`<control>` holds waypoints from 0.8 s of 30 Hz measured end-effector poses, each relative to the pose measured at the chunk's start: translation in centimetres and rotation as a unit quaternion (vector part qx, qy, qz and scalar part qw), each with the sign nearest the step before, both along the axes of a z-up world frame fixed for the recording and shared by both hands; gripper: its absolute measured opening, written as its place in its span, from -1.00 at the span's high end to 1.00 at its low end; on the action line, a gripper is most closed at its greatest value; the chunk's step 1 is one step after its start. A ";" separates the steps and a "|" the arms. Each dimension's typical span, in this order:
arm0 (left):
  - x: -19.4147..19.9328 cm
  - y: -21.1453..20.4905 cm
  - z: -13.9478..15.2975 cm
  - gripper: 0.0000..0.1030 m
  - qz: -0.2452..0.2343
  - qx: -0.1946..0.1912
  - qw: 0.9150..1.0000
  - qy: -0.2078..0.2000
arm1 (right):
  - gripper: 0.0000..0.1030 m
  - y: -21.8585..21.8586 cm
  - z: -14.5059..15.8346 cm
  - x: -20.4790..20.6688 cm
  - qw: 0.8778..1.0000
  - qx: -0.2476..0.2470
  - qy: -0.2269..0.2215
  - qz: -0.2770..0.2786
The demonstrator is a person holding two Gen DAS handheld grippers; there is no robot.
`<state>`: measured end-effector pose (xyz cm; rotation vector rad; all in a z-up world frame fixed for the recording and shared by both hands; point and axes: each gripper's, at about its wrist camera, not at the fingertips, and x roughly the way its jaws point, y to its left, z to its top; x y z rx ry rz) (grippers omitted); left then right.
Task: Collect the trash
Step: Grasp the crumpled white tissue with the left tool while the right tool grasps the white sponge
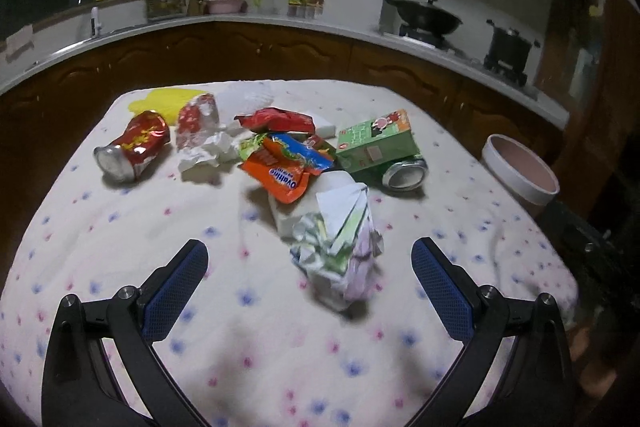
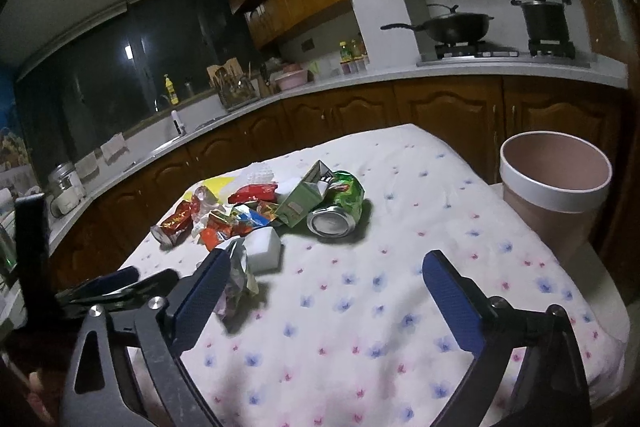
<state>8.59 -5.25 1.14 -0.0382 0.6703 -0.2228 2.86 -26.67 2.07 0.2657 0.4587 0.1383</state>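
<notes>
- Two grippers hang over a table covered with a flowered cloth (image 1: 120, 227), both with jaws spread wide and nothing between the pads.
- The left gripper (image 1: 310, 273) points down at a crumpled paper wad (image 1: 340, 259), the nearest piece of trash, which lies just ahead of its blue fingers (image 1: 176, 287) but is not touched by them.
- The right gripper (image 2: 326, 285) faces bare cloth; the wad sits just beside its left finger, outside the gap.
- The rest of the trash lies in a heap at the far middle of the table: a crushed red can (image 1: 132, 147) on the left, an orange wrapper (image 1: 288, 167), a green carton (image 1: 376, 143) and a green can (image 2: 338, 209) touching it.
- The waste bin (image 2: 556, 187) stands open at the table's right edge, well apart from the heap.
- Likely risks: the wad is light and loosely folded, so closing jaws may pinch only a flap and let it unfold or drop on the way to the bin.
- A low approach could snag the loose cloth and drag the whole heap.
- Both grippers near the same wad could collide.
</notes>
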 end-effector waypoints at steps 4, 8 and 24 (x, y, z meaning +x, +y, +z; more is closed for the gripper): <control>2.3 -0.6 -0.9 -0.78 -0.005 0.004 1.000 0.021 | -0.76 -0.1 0.3 1.5 1.000 0.010 0.011 0.010; 3.9 -0.5 -1.9 0.20 -0.035 -0.015 0.998 0.059 | -0.68 0.4 0.4 3.0 0.999 0.014 0.020 0.023; 1.2 11.3 -0.1 0.55 0.046 -0.077 0.995 0.047 | -0.57 9.9 -1.8 11.0 0.983 -0.052 0.112 0.134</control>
